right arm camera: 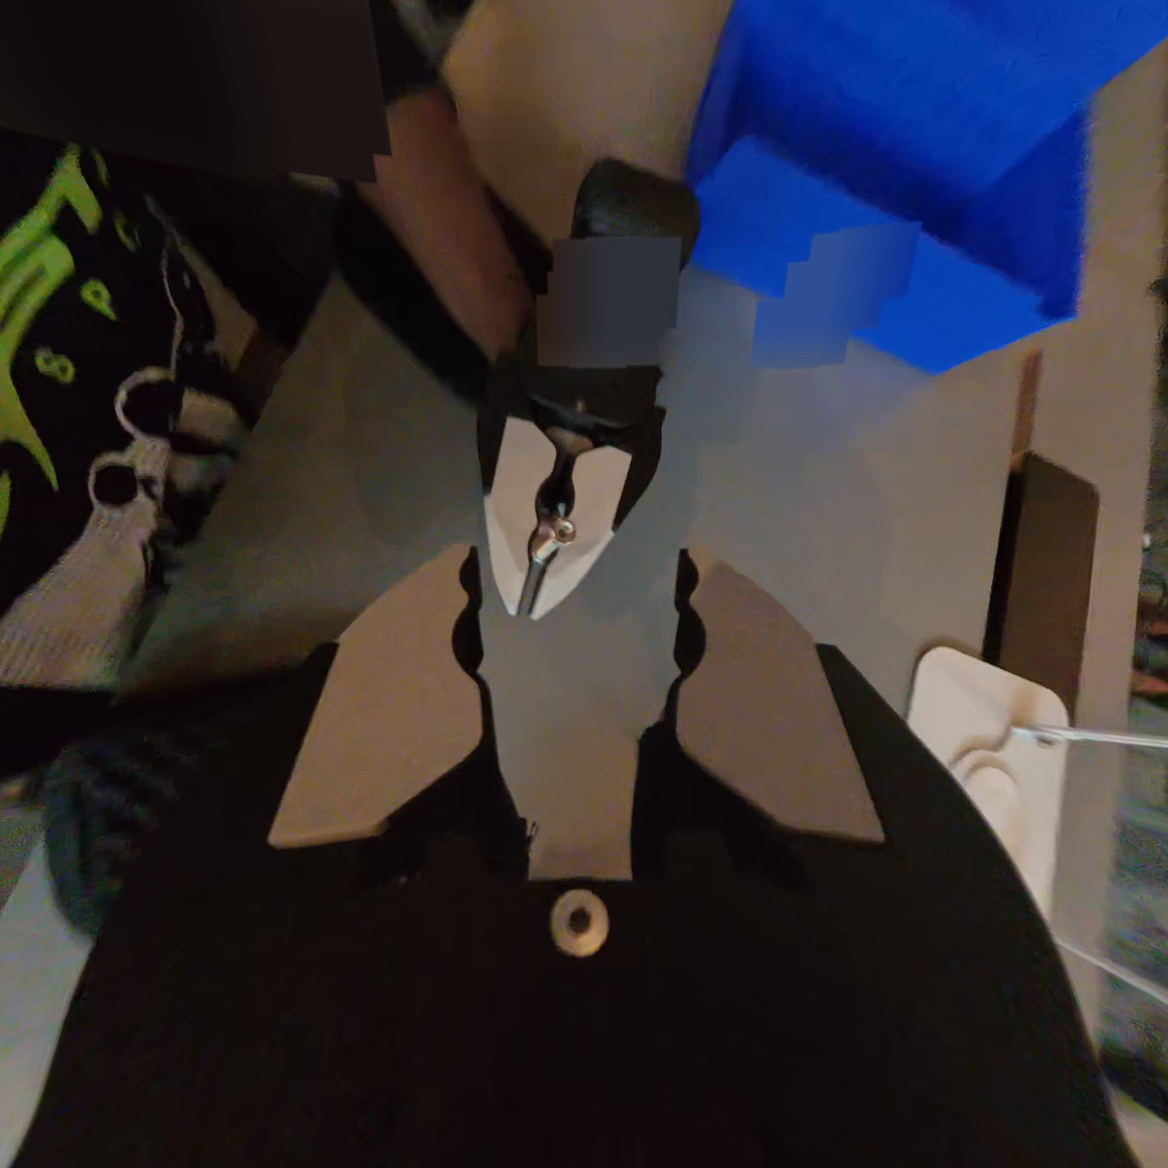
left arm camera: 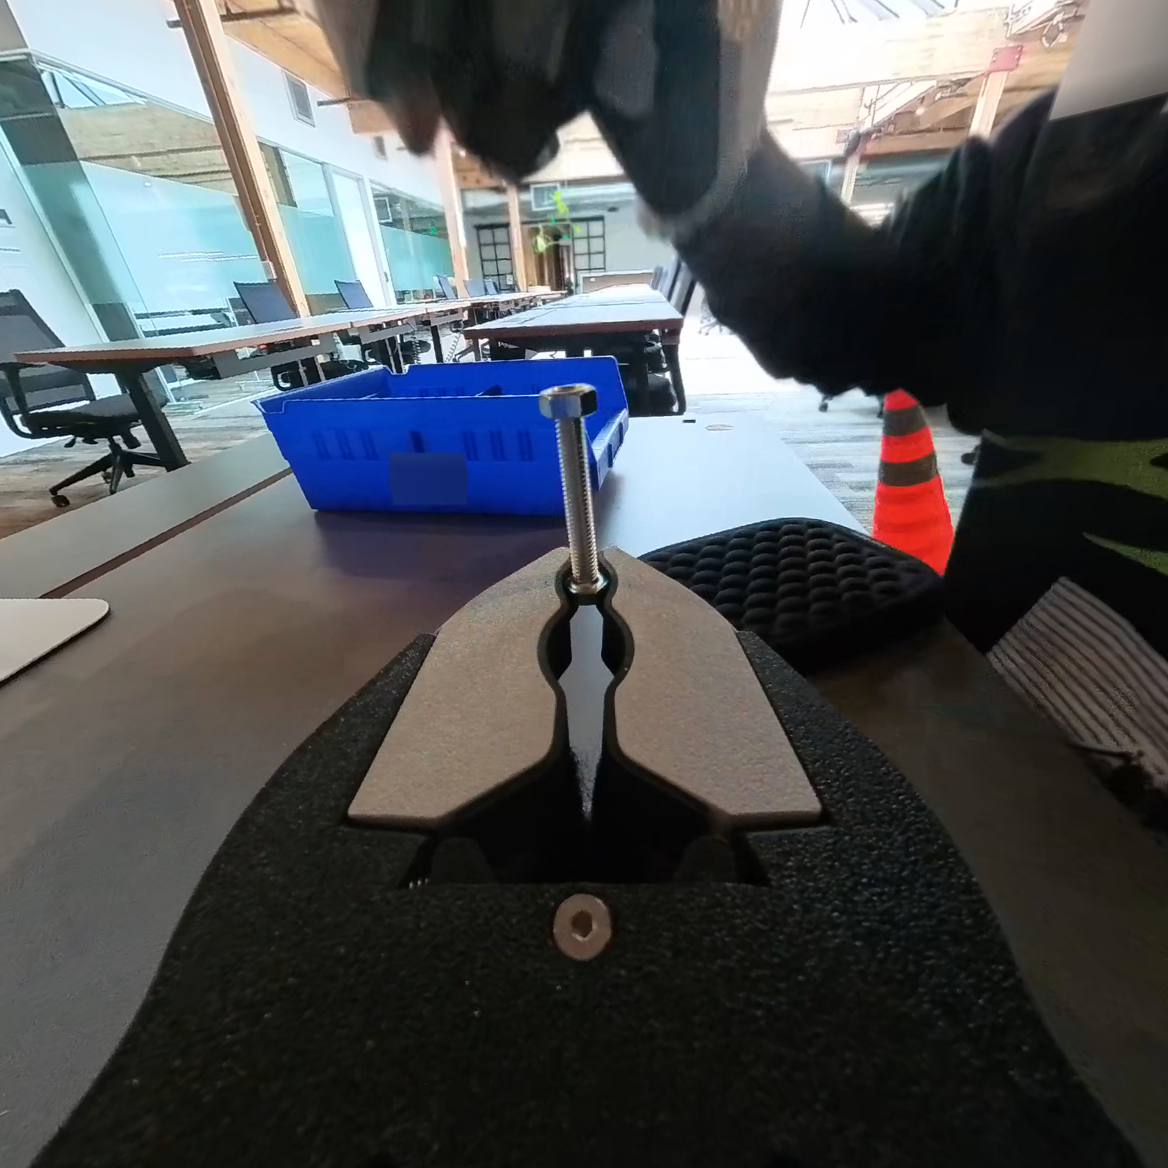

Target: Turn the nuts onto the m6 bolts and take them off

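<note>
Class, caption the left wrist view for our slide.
Left gripper clamps an upright bolt, nut on top.

Blue bin (left arm camera: 442, 442) on dark table (left arm camera: 189, 600); orange cone (left arm camera: 910, 480), office chairs (left arm camera: 69, 404) behind.

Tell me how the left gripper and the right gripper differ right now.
The left gripper has its fingers closed on the bolt, which stands upright with a nut at its top; the right gripper stands wide open and holds nothing. The left sits low over the table, while the right looks down on the left from above. Both share tan fingers on black bodies.
</note>
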